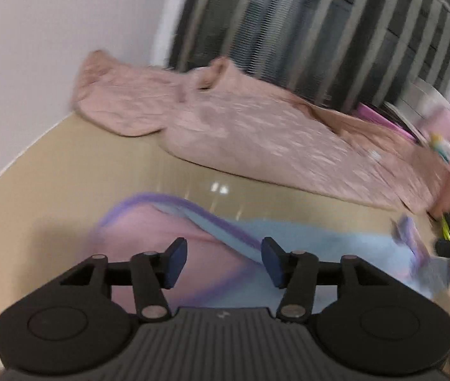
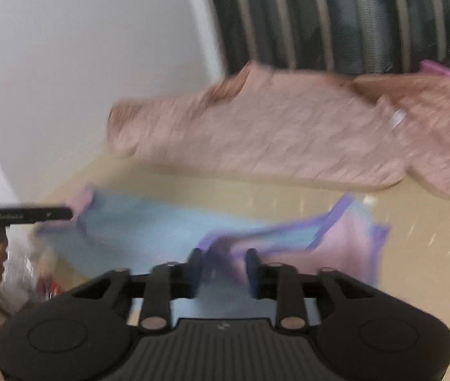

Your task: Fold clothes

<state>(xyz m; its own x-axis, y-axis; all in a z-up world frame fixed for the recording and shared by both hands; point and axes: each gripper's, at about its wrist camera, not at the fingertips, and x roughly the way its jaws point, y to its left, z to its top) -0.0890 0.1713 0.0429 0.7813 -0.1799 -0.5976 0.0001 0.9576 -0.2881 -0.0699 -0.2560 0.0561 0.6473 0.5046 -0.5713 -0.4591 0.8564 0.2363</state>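
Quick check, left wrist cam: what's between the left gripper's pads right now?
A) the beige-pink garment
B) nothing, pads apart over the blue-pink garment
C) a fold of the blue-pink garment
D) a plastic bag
B: the left gripper has its pads standing apart with an empty gap, and the blue-pink garment lies flat on the table beneath them; the beige-pink garment lies farther back.

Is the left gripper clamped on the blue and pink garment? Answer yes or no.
No: in the left wrist view the left gripper stands open above the blue and pink garment, its pads apart and holding nothing.
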